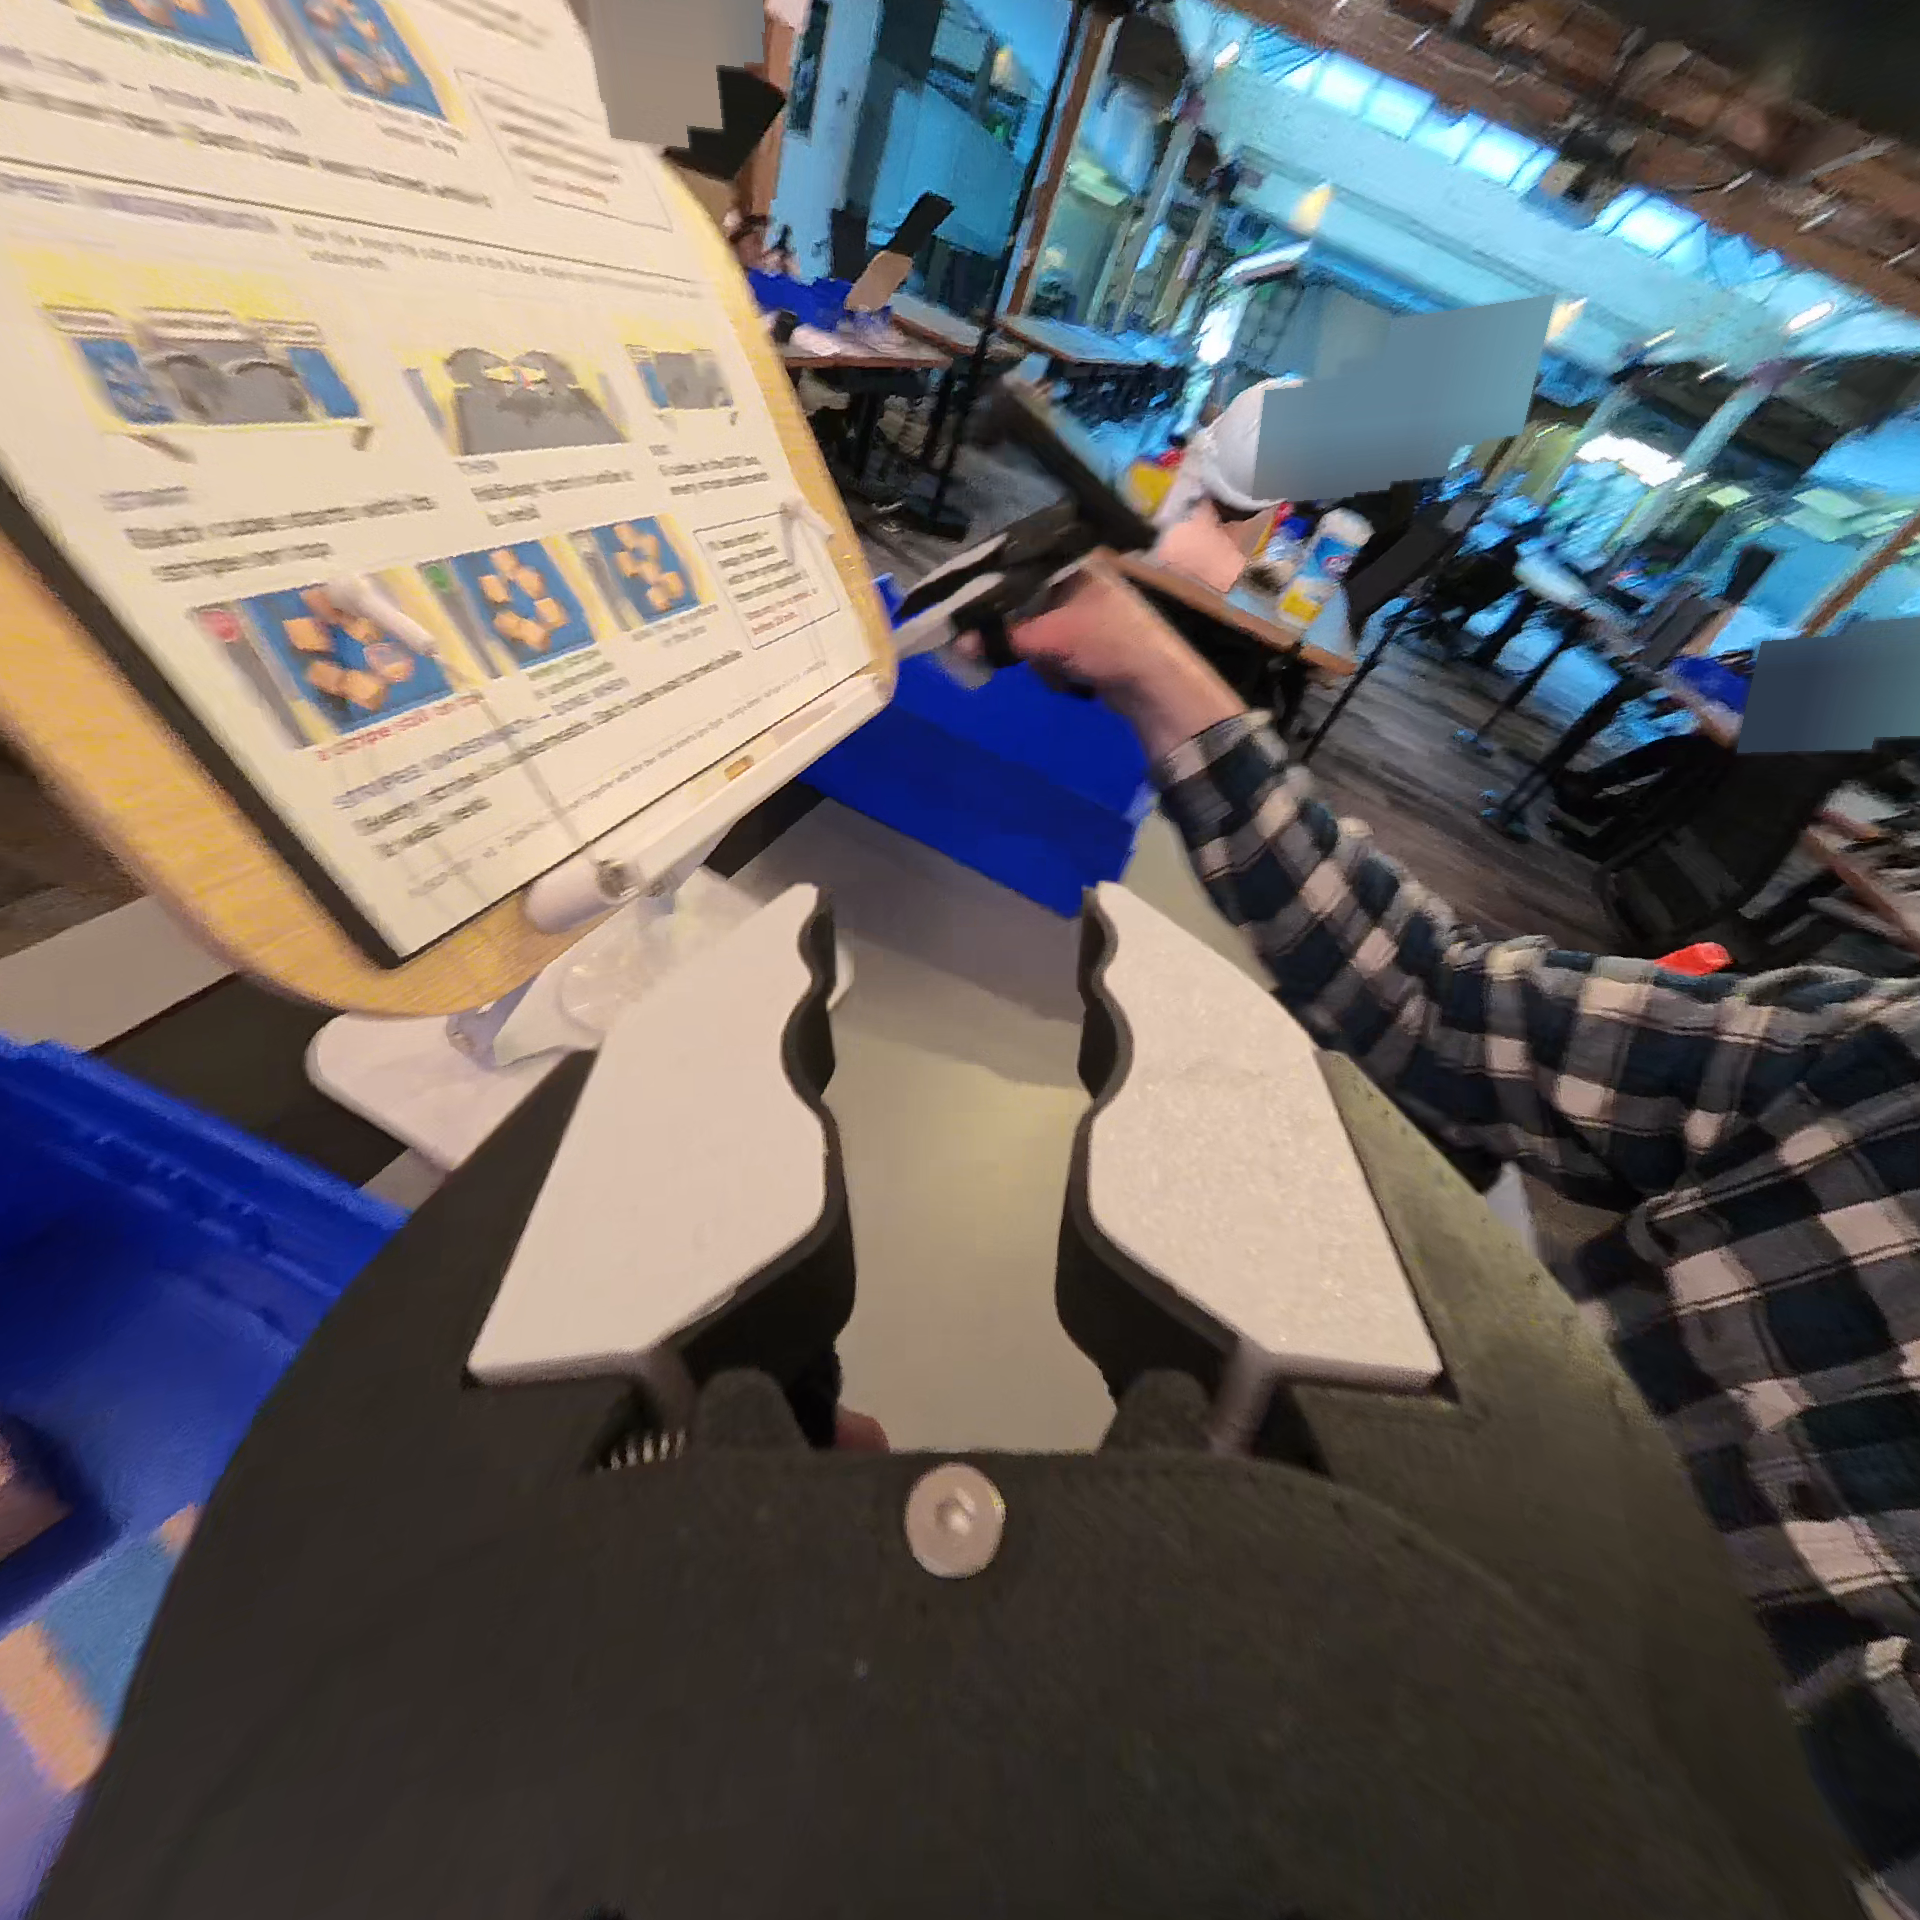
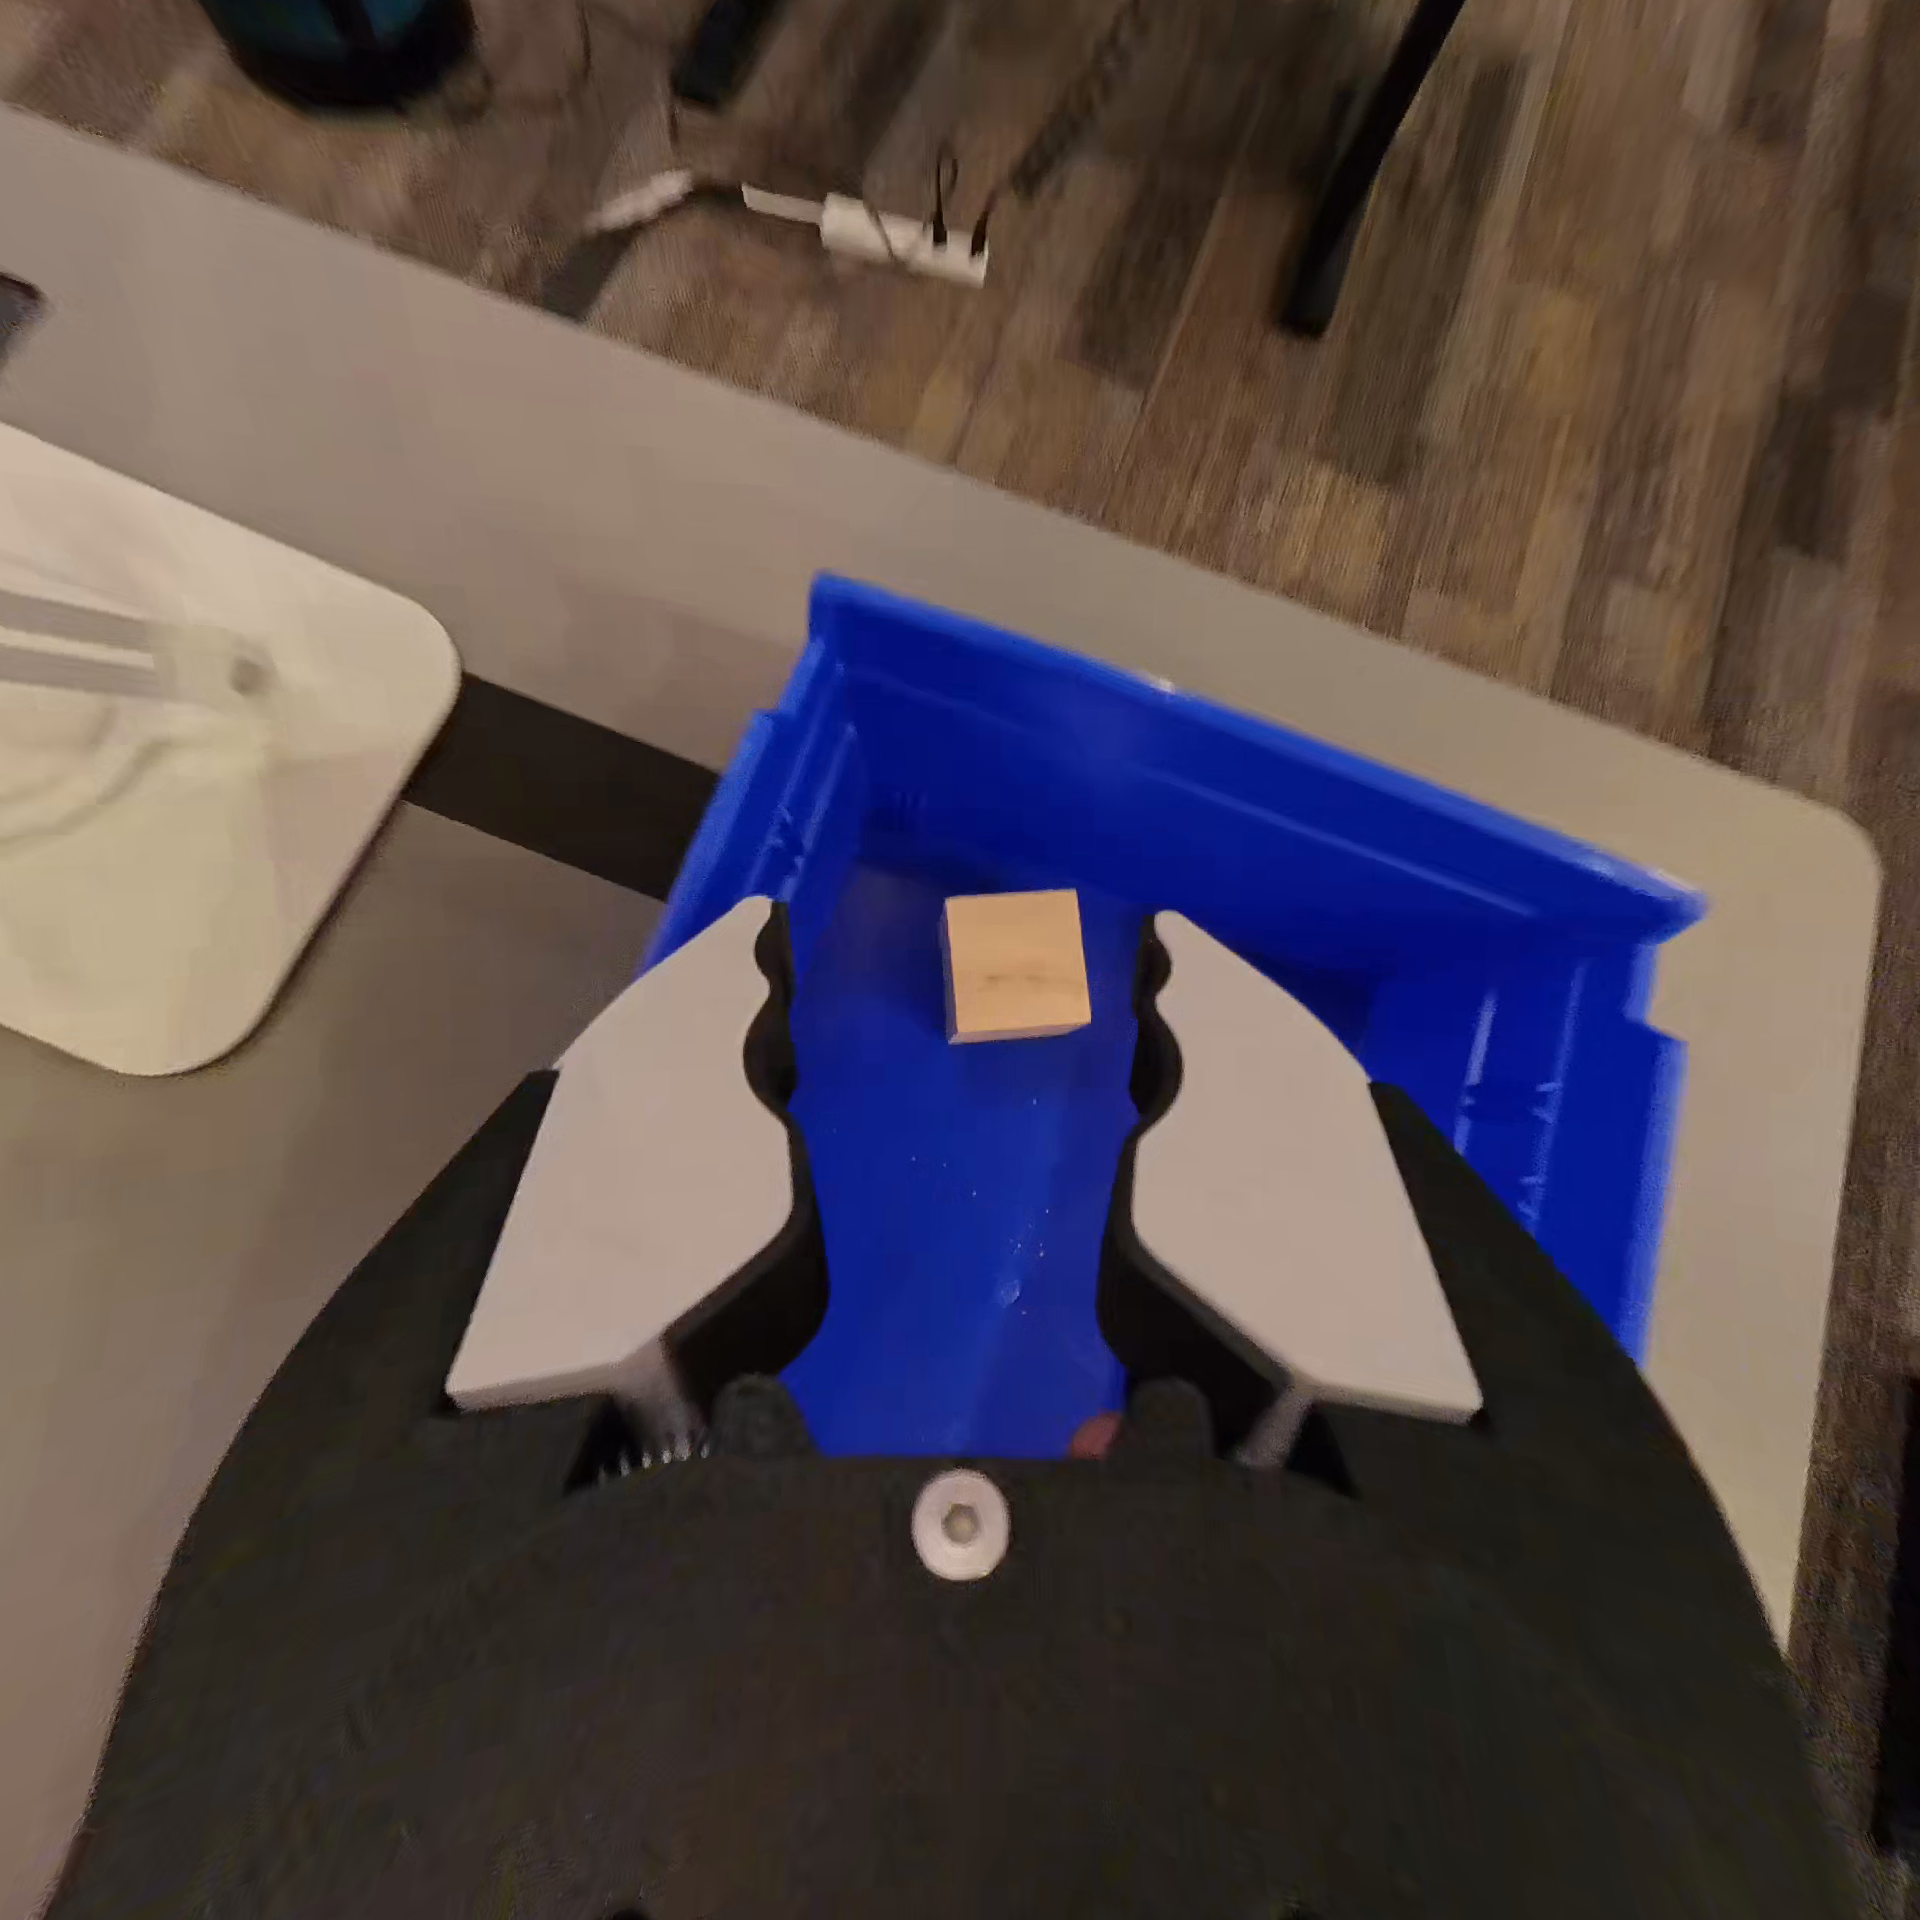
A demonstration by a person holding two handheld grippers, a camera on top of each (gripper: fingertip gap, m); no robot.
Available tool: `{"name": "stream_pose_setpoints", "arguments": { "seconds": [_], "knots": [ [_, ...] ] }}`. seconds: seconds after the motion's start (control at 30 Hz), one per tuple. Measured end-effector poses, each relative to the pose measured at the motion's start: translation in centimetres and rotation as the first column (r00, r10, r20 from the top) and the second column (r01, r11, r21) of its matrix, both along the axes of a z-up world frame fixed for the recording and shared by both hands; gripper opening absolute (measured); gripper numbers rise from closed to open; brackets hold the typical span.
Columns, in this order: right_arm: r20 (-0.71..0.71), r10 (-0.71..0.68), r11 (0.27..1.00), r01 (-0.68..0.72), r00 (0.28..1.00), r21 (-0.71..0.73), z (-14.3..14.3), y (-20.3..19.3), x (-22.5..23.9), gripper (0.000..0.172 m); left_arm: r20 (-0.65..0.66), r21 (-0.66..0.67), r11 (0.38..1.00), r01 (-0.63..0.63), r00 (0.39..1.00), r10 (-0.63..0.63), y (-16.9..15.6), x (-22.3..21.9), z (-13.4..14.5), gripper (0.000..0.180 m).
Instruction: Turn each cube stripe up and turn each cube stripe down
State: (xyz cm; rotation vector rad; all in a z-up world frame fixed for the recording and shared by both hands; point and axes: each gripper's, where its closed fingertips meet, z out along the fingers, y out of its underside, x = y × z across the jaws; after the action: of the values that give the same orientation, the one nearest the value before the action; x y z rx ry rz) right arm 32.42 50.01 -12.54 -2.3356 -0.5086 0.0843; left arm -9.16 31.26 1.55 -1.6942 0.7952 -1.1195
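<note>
The grey table (image 2: 727, 540) carries everything here, and the blue plastic bin (image 2: 1299, 821) near its far corner is the landmark. To the left of the bin stands the white base (image 2: 208, 748) of a stand holding an instruction sheet (image 1: 395, 416). A second blue bin (image 1: 135, 1299) sits at the left edge of the left wrist view.

The right gripper (image 2: 961, 925) hangs over the bin's open top, fingers spread wide with nothing between the pads. The left gripper (image 1: 956, 914) is well away from the bin, over bare table, jaws parted and empty too.

On the bin floor, toward the far wall, lies one small wooden cube (image 2: 1016, 964). It sits beyond the right gripper's tips, apart from both pads. The face turned up is plain pale wood with a faint grain mark; no stripe shows from here.

The cube looks light, rigid and not fragile, with smooth sanded faces that could slip if pinched by the edges. My judgement is that two opposite flat side faces are the place to take hold, pads square on them. The bin's far wall stands close behind the cube, so the fingers would have little room on that side.
</note>
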Motion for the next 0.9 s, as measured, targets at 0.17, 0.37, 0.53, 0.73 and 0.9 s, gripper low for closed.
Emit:
{"name": "stream_pose_setpoints", "arguments": {
  "seconds": [0.17,0.37,0.53,0.73,0.9],
  "knots": [
    [-0.027,0.051,0.991,-0.047,0.998,0.126,4.7,-1.3,-1.2,0.058,-0.414,0.086,0.971,-0.223,0.878,0.239,2.1,-5.5,-4.2,0.053],
    [0.01,0.126,0.978,-0.126,0.992,0.164,5.7,-2.0,-4.1,0.056,-0.741,-0.039,0.905,-0.424,0.62,0.259,2.7,-12.2,-11.0,0.066],
    [0.059,0.17,0.972,-0.177,0.984,0.153,5.2,-2.1,-5.8,0.056,-0.905,-0.123,0.823,-0.554,0.403,0.135,1.9,-16.3,-16.5,0.074],
    [0.069,0.208,0.962,-0.217,0.976,0.165,5.6,-2.4,-7.1,0.055,-0.965,-0.16,0.769,-0.618,0.261,0.009,0.7,-18.5,-19.8,0.08],
    [0.076,0.232,0.955,-0.242,0.97,0.173,5.8,-2.7,-7.8,0.055,-0.977,-0.177,0.748,-0.639,0.208,-0.053,0.8,-19.0,-22.1,0.079]
  ]
}}
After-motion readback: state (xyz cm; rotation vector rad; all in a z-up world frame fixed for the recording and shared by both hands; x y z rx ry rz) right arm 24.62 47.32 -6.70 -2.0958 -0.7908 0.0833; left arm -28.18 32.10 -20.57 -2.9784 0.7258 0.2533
